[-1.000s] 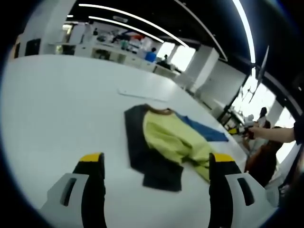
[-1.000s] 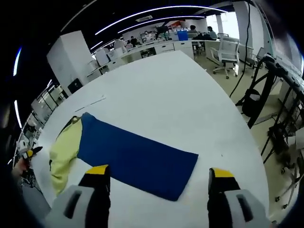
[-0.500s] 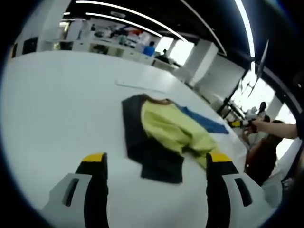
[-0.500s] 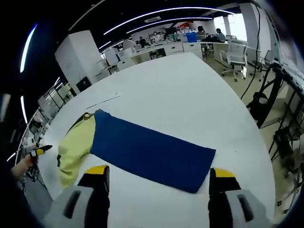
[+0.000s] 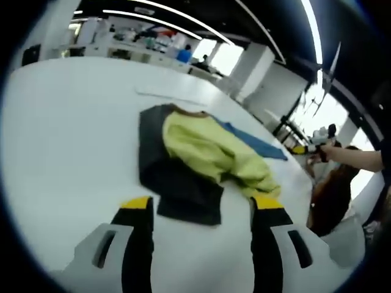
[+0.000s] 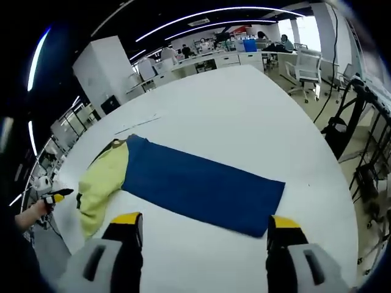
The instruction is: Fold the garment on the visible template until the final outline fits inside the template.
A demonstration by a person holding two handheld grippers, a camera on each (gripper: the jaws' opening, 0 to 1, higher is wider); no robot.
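My left gripper (image 5: 200, 210) and right gripper (image 6: 204, 224) both hang released, jaws spread and empty, above the white worktop (image 6: 232, 128). The garment (image 5: 201, 152), yellow-green with dark and blue panels, lies flat on it ahead of both; no legible writing or label.

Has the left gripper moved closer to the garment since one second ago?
Yes. The left gripper has come nearer: its jaw tips now flank the garment's dark near edge, which earlier lay beyond them on the table.

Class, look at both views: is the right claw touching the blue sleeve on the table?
Apart. In the right gripper view, the right claw stands open, and a strip of white table shows between its tips and the blue sleeve.
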